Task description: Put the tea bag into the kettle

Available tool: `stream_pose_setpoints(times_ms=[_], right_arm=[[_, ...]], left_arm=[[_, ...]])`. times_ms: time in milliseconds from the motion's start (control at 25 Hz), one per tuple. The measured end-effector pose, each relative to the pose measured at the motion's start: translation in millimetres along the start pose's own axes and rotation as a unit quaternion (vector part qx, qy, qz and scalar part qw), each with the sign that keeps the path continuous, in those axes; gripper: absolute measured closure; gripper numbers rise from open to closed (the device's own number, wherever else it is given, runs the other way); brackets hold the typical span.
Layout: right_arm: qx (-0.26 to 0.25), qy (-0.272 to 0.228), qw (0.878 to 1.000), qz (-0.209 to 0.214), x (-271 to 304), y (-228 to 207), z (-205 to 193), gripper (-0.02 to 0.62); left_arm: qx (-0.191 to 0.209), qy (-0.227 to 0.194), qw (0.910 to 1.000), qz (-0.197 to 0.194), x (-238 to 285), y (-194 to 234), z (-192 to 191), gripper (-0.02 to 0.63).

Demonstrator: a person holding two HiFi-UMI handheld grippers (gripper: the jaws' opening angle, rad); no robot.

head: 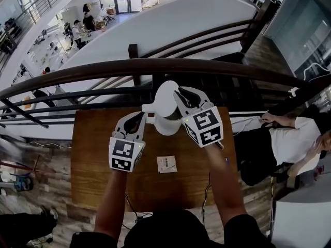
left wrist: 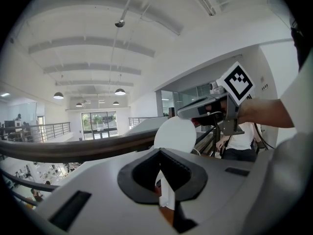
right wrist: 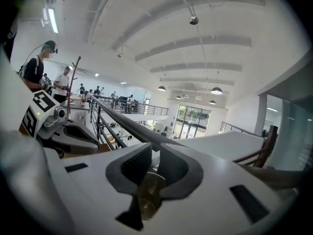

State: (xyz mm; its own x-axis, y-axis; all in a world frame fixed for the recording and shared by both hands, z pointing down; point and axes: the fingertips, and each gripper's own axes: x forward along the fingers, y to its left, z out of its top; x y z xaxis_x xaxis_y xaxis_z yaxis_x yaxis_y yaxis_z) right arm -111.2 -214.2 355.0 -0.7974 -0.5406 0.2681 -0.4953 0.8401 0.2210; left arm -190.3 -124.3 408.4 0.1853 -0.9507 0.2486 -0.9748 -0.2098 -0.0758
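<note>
A white kettle (head: 168, 124) stands at the far middle of the wooden table (head: 98, 154), its round lid (head: 163, 99) tipped up and open. In the left gripper view the lid (left wrist: 175, 133) shows as a white disc straight ahead. My left gripper (head: 140, 117) (left wrist: 164, 180) is just left of the kettle, shut on a white tea bag (left wrist: 167, 196) that pokes out between its pads. My right gripper (head: 179, 92) (right wrist: 154, 163) hangs over the kettle, tips at the lid's upper edge, jaws a little apart with nothing seen between them.
A small white paper packet (head: 166, 164) lies on the table in front of the kettle. A dark handrail (head: 155, 65) runs right behind the table, with a drop to a lower floor beyond. A seated person (head: 289, 138) is at the right.
</note>
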Motion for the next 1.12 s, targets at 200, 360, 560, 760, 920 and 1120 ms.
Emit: stream_pose_setpoints(times_ms=[200,360,560,760,920,1120], right_arm=[[0.052,0.006,0.998,-0.02,-6,-17,-29,0.535],[0.089,0.018,0.995,-0.036,-9,-26,-53,0.538],[0.141,0.032,0.989,-0.037,-8,-38,-86,0.543],[0.162,0.032,0.986,-0.03,-6,-39,-94,0.545],[0.178,0.056,0.982,-0.027,-3,-38,-118,0.548],[0.19,0.058,0.98,-0.03,2,-28,-134,0.566]], left_arm=[[-0.005,-0.001,1.0,0.002,1,3,-4,0.603],[-0.007,-0.002,1.0,0.003,1,1,-5,0.603],[-0.009,0.0,1.0,0.002,7,1,-1,0.603],[-0.008,0.003,1.0,-0.003,11,-4,-4,0.603],[-0.008,0.004,0.9999,-0.005,15,-5,-6,0.603],[-0.01,0.003,0.9999,-0.004,17,1,-11,0.603]])
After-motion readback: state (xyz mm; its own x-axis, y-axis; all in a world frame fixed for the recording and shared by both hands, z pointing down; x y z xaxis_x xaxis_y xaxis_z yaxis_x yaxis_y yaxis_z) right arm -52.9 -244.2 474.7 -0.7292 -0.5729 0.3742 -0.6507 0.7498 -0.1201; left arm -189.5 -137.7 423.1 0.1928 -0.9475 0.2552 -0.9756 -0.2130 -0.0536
